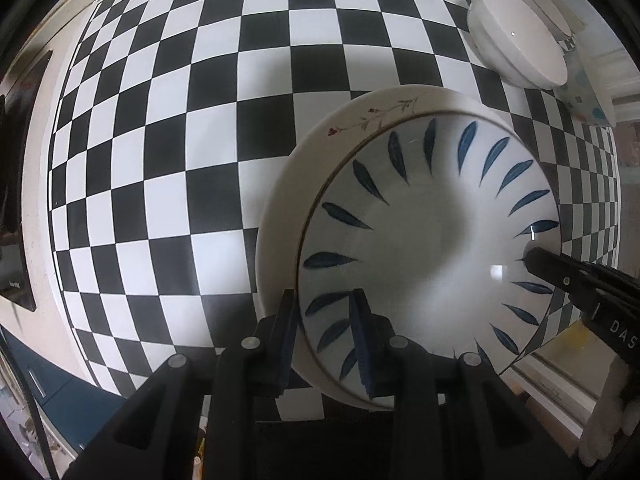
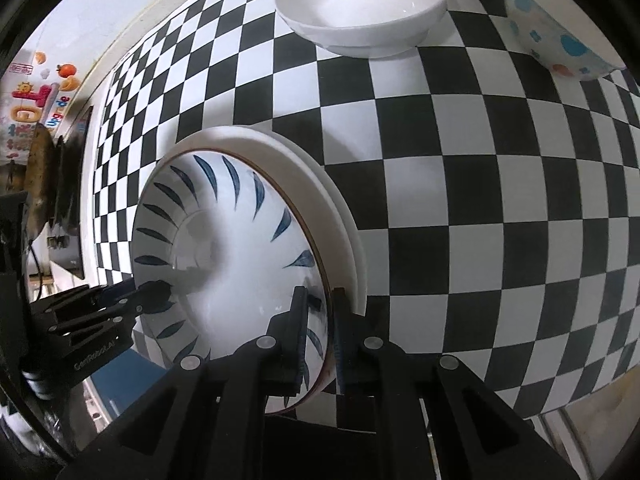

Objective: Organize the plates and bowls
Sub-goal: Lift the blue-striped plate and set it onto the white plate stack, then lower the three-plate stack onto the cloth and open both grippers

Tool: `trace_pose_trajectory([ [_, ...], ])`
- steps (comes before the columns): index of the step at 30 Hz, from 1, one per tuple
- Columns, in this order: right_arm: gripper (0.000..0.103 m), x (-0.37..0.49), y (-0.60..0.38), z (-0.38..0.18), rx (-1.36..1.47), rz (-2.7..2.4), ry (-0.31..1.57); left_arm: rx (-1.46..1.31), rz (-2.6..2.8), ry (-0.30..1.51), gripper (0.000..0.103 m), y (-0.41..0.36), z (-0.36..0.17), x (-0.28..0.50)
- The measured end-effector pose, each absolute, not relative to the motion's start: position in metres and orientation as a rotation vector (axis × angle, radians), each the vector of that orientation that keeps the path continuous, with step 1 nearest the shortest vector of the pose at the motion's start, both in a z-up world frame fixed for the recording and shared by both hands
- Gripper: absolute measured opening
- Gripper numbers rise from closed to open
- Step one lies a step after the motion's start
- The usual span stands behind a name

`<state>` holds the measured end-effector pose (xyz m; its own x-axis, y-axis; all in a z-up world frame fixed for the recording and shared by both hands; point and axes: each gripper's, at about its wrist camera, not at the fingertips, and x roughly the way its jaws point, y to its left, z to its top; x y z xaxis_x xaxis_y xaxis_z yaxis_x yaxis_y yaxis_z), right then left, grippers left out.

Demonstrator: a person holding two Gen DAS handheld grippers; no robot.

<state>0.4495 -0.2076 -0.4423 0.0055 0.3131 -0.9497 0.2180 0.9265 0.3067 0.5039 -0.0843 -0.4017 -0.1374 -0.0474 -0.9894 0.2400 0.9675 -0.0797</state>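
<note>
Both grippers, left gripper [image 1: 326,340] and right gripper [image 2: 322,340], clamped on opposite rims of blue-leaf bowl [image 1: 432,240], seated on floral plate [image 1: 304,168] on checkered table [image 1: 160,160]; uneven release likely to tip or chip it.

plates: 1 [image 1: 280,208] | bowls: 4 — blue-leaf [image 1: 432,240], white [image 2: 360,4], dotted [image 2: 560,36], rimmed [image 1: 540,0]

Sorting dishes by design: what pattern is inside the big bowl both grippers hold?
Blue leaf strokes radiating around a white inside on the big bowl, clearest in the left wrist view.
</note>
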Motion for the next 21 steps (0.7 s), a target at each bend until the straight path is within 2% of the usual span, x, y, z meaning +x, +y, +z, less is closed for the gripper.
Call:
trace_pose_trajectory([
  [11,0.013,0.448,-0.198,-0.431,0.351,0.016,1.587,0.148,-0.254,1.684,0.024,-0.082,-0.394,0.504],
  [21,0.013,0.446,-0.193,-0.383,0.350,-0.005,1.512,0.146,-0.329,1.595,0.024,-0.079,-0.343,0.506],
])
